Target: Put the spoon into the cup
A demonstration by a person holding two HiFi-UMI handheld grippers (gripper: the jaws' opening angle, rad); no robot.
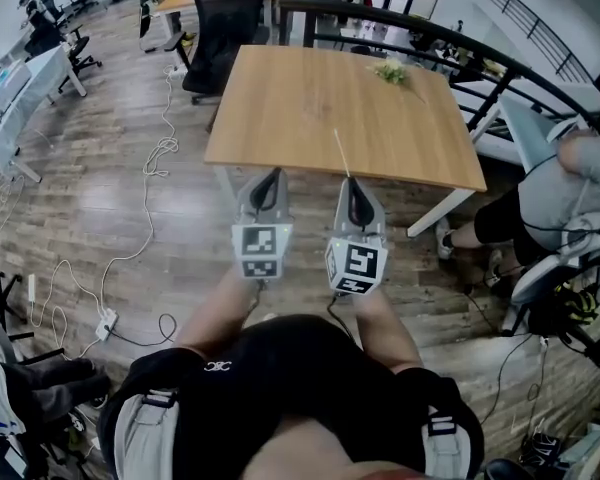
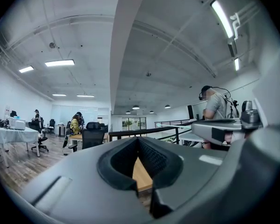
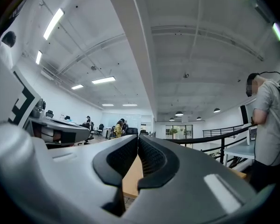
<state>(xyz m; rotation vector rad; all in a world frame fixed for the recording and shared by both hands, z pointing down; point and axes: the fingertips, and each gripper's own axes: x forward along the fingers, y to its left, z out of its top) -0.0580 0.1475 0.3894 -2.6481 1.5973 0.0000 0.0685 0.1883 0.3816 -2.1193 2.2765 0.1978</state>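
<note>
my left claw (image 2: 138,141) pressed together, empty | my right claw (image 3: 138,139) same | table (image 1: 310,108): can't spot spoon or cup | risk: blind reach, wrong grab

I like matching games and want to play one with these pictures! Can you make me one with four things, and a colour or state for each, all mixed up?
Things:
1. table
2. chair
3. cable
4. left gripper

Colour or state:
A. black, at the far side of the table
B. white, lying on the floor
C. light brown wood
D. jaws shut, nothing between them

Right pairs: 1-C, 2-A, 3-B, 4-D.
</note>
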